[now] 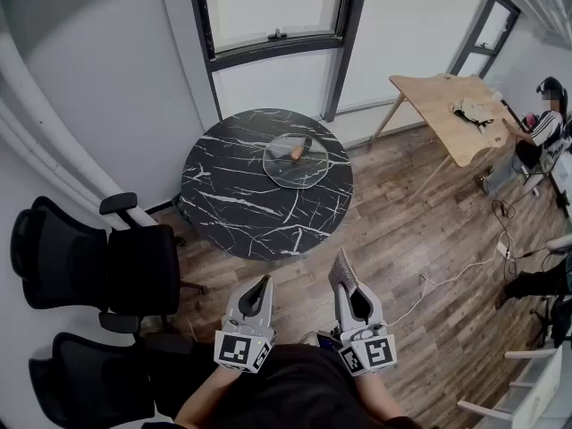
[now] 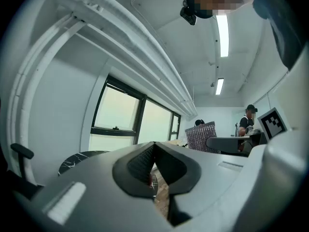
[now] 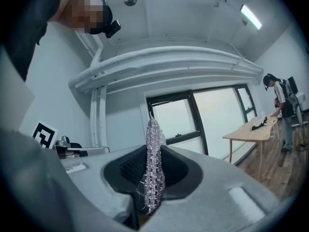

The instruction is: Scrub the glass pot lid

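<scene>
Head view: the glass lid (image 1: pixel 302 161) lies on the round black table (image 1: pixel 232 204), upper centre of the frame. At the bottom, the left gripper (image 1: pixel 264 282) has its jaws together, empty; the right gripper (image 1: pixel 349 290) clamps a silvery scrubbing cloth (image 1: pixel 341 266).

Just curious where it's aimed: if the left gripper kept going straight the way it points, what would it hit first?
Probably nothing nearby: the shut left gripper points over the round black marble table, seemingly above its top, toward the white wall under the window. Height is hard to judge.
</scene>
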{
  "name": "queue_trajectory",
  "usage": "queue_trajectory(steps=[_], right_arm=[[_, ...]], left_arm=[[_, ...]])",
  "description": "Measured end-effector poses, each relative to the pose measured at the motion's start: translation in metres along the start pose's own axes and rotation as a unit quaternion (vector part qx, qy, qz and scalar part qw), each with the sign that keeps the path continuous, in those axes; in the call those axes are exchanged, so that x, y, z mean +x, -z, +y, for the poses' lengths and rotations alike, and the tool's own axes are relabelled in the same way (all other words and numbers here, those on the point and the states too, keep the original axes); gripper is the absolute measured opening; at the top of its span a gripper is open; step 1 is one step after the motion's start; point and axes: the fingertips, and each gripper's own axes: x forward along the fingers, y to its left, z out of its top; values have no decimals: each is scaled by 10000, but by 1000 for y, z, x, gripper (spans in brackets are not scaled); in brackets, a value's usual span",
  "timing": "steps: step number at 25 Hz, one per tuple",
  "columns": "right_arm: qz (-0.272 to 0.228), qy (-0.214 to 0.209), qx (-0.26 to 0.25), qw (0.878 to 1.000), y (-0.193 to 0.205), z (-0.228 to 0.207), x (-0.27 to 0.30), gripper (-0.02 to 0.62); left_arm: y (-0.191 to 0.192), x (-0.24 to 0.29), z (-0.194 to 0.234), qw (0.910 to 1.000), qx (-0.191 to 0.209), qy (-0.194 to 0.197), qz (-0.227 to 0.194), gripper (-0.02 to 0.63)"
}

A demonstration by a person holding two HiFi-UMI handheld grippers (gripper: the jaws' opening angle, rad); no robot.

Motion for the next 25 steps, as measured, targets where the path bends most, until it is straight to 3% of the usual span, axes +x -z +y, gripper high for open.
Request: queue_trajectory(steps=[8, 13, 16, 25], right_arm=[[61, -65, -83, 9999, 5, 6, 4, 75], [40, -89, 123, 9999, 6, 8, 9, 80], [66, -67, 115, 9999, 8, 12, 14, 80], [65, 127, 271, 9995, 17, 37, 49, 80]], left_arm=[[-1, 1, 1, 9999, -50, 84, -42, 3], [0, 3, 7, 9999, -104, 123, -3, 3], [-1, 2, 13, 9999, 57, 144, -6, 3], [-8, 0, 66, 9997, 174, 172, -52, 3]])
